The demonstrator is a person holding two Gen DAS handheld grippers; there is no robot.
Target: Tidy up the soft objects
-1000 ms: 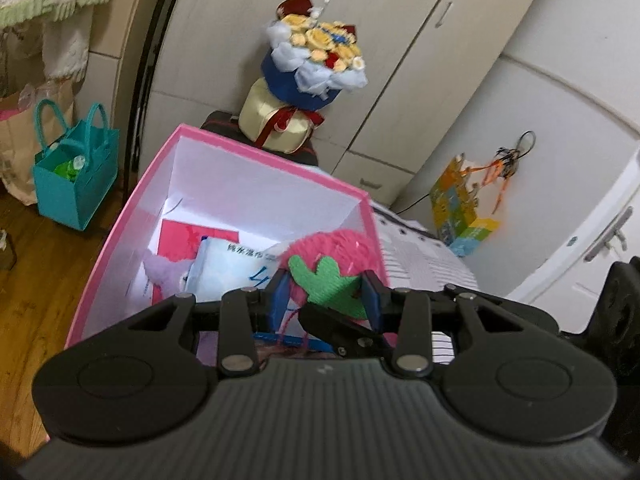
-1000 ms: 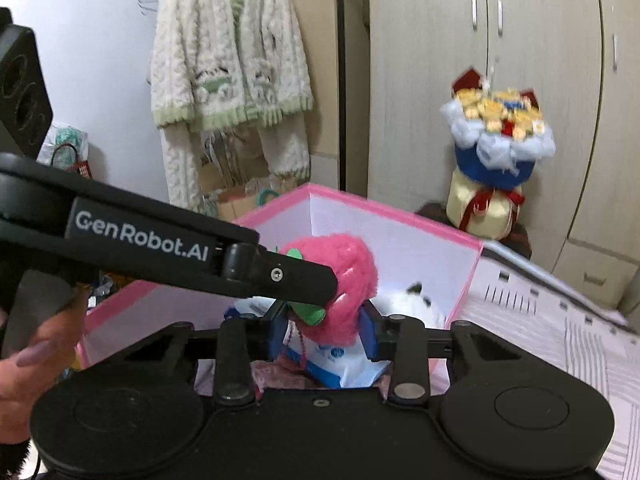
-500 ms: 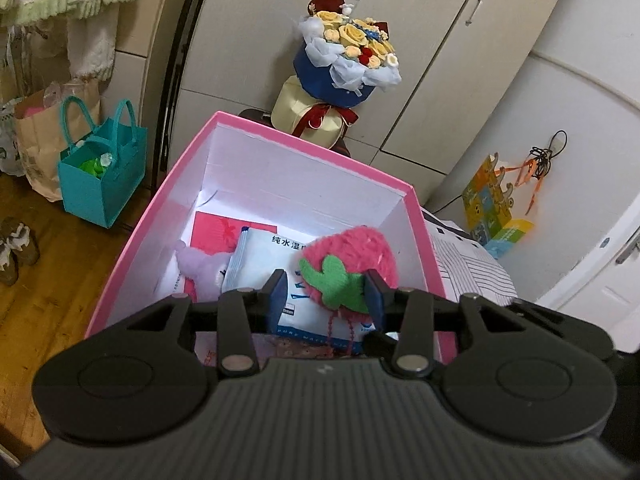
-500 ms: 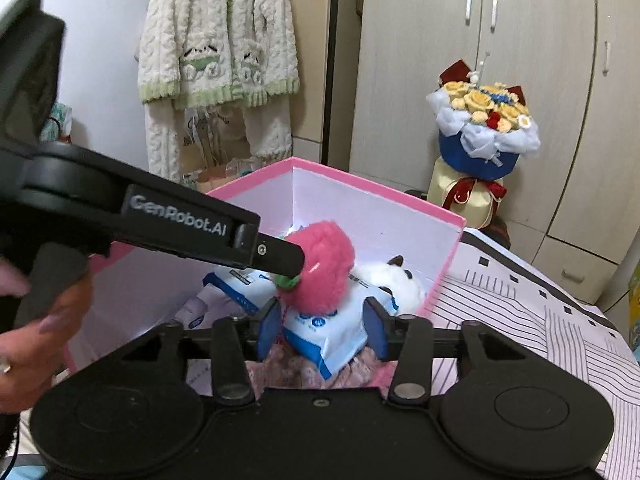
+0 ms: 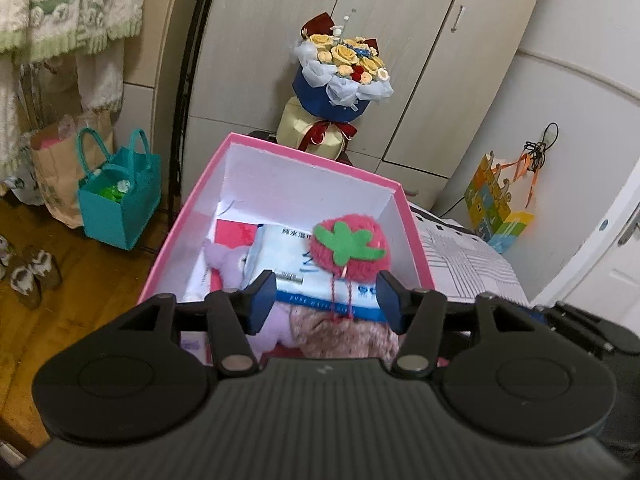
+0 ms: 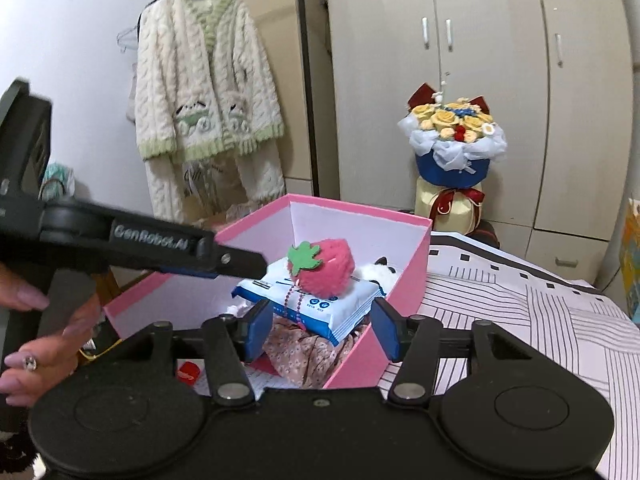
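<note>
Both of my hand-held grippers, left (image 5: 326, 300) and right (image 6: 318, 330), are opening, jaws apart with nothing clamped between them. A second ago they pinched the strawberry plush (image 5: 350, 248) together; now it rests free on the wipes pack (image 5: 296, 268) inside the pink box (image 5: 304, 154) on the bed (image 6: 520, 308). I judge this item stowed, so both grippers can fetch another.

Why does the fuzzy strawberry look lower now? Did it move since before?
Yes. The strawberry was up between the gripper pads; now it sits lower, on the wipes pack inside the pink box.
</note>
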